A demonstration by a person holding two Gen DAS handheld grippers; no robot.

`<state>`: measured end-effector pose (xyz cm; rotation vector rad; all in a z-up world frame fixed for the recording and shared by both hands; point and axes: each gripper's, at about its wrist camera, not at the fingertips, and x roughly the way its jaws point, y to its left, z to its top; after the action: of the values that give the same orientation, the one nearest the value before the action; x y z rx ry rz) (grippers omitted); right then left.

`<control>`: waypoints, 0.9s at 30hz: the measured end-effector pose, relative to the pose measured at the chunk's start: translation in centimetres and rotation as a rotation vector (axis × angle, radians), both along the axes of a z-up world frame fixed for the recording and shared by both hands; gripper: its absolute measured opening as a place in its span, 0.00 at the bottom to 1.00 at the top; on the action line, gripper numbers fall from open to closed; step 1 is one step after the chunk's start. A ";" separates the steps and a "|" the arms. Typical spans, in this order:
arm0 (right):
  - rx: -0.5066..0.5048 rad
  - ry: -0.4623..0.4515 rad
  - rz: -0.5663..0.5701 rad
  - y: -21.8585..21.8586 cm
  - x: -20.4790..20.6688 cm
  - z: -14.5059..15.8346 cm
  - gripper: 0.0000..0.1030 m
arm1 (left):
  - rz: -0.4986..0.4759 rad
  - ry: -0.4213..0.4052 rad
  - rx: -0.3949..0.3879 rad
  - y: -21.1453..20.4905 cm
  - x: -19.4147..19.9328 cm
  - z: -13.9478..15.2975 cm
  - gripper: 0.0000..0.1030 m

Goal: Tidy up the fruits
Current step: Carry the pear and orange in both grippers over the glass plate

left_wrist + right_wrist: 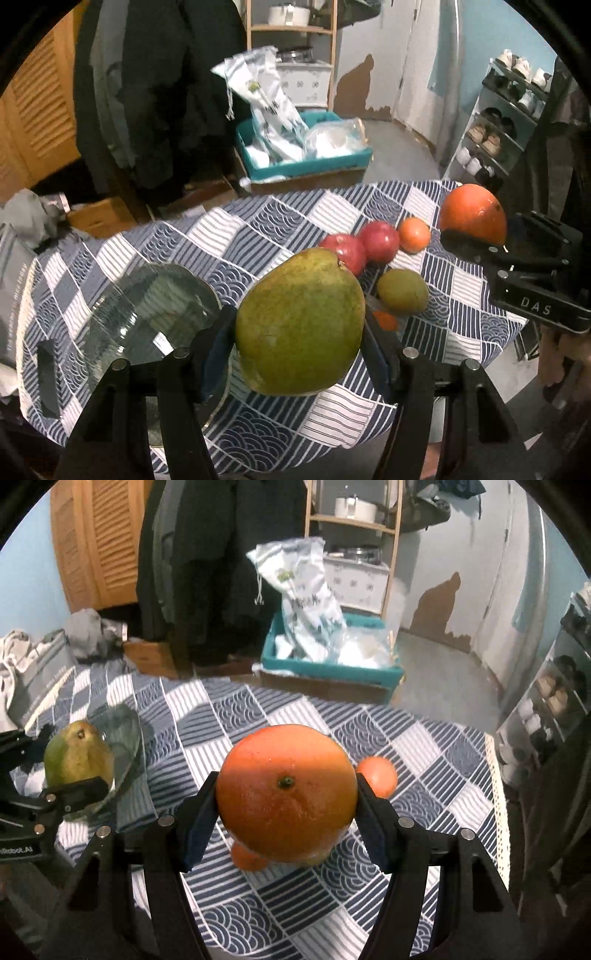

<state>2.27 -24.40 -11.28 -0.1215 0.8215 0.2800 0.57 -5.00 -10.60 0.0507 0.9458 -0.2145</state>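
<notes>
Currently left gripper (300,328) is clamped on the big green-yellow mango (300,321), held above the patterned blue-white tablecloth (258,229) beside the clear glass bowl (147,306). Right gripper (286,805) is closed around the large orange grapefruit (286,790), lifted. Best lower each gently into bowl, one at a time, release late.

In the left wrist view, the large green mango (300,322) sits at lower centre, the clear glass plate (147,314) to its left on the blue-and-white patterned tablecloth (258,229), two red apples (360,247) behind it, and the big orange grapefruit (472,214) at upper right.
</notes>
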 end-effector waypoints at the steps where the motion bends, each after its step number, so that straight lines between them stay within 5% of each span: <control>1: 0.004 -0.007 0.002 0.1 0.1 0.4 0.67 | 0.004 -0.008 -0.008 0.3 0.0 0.4 0.64; 13: 0.028 -0.068 0.037 2.3 0.6 3.1 0.67 | 0.044 -0.080 -0.047 3.1 -0.1 3.2 0.64; 27: 0.066 -0.067 0.127 7.6 2.0 4.2 0.67 | 0.147 -0.072 -0.057 8.3 0.3 2.8 0.64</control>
<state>4.30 -16.75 -7.04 -0.1211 0.7387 0.4204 0.86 3.34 -7.75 -0.0636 0.8673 -0.1028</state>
